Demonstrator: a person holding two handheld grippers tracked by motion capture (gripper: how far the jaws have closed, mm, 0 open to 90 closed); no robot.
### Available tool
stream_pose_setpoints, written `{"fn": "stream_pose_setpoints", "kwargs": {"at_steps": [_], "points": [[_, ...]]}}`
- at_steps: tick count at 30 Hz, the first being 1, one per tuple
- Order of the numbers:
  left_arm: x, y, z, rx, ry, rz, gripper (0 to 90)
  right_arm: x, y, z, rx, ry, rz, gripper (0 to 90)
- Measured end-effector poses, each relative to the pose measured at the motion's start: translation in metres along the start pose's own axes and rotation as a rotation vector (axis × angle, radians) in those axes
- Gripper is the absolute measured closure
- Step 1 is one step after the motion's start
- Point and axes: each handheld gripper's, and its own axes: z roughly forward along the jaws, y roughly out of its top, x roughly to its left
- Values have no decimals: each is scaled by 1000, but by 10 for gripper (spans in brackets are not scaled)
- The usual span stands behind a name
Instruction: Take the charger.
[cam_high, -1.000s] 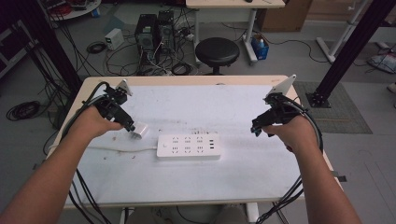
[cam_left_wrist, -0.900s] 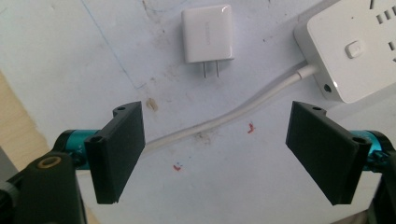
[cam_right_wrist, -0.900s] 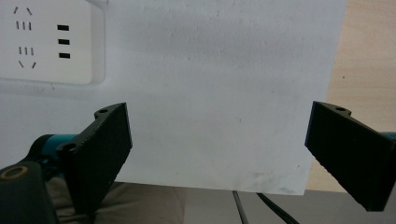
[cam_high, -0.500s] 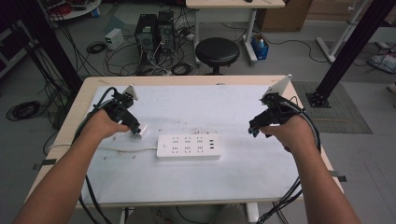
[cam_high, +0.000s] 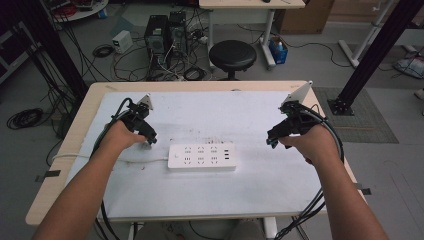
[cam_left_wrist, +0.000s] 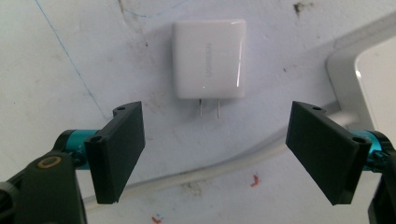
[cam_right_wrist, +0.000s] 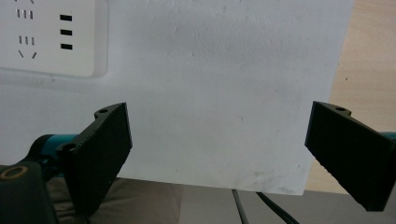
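The white charger (cam_left_wrist: 209, 58) lies flat on the worktop (cam_high: 250, 190) just left of the power strip (cam_high: 202, 157), prongs toward the left gripper (cam_left_wrist: 215, 151), whose fingers (cam_left_wrist: 119, 149) stand wide apart and empty above it. It looks light, rigid and glossy, likely slippery; best pinched across its flat sides, clear of the prongs. The right gripper (cam_right_wrist: 233, 154) hangs open well right of the strip, over open room near the worktop's edge

One white charger (cam_left_wrist: 208, 58), one power strip (cam_high: 202, 156), one stool (cam_high: 232, 54), two tools
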Motion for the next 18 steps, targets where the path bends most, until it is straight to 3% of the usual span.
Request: {"fn": "stream_pose_setpoints", "kwargs": {"at_steps": [18], "points": [[1, 14, 39, 18, -10, -8, 200, 0, -2, 3, 6, -2, -4, 68]]}}
